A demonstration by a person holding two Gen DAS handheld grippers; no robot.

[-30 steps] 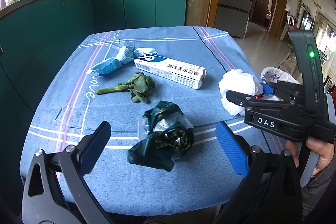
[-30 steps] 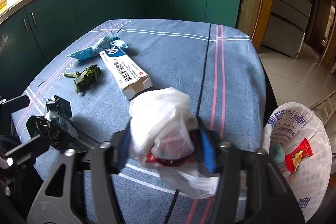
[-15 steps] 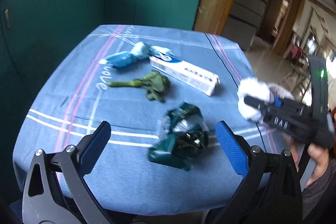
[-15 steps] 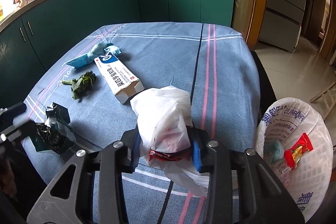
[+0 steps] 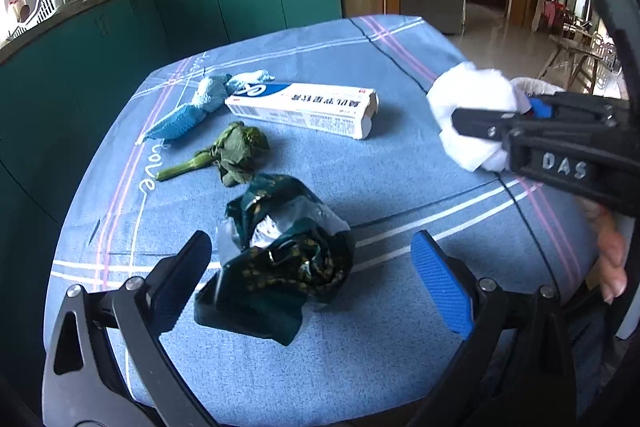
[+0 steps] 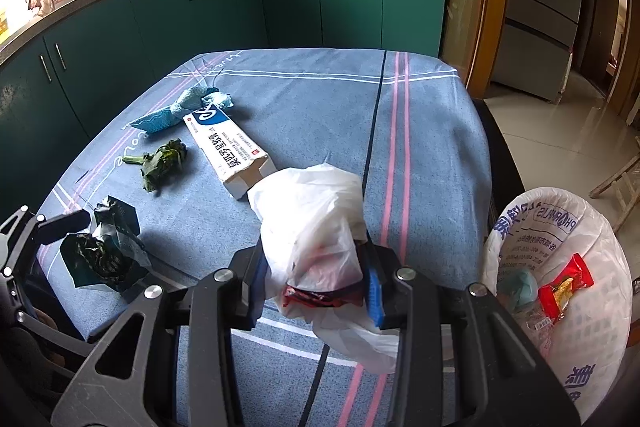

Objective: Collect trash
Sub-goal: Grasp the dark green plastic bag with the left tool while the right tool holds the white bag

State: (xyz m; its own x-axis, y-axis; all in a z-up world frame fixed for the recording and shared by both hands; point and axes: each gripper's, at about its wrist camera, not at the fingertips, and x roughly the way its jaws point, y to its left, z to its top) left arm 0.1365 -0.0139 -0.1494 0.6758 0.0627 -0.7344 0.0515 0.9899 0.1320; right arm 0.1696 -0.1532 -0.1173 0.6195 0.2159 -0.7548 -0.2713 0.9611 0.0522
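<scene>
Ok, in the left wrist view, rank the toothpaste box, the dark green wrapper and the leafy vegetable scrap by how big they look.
1. dark green wrapper, nearest the camera, so this is unsure
2. toothpaste box
3. leafy vegetable scrap

Right gripper (image 6: 318, 291) clamps white plastic bag (image 6: 316, 223).

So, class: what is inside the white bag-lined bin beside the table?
The bin shows a red snack wrapper, a pale teal wad and clear plastic. Anything deeper is covered.

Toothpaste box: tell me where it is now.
The toothpaste box lies mid-table in the right wrist view, between the blue cloth behind it and the white plastic bag in the right gripper.
</scene>
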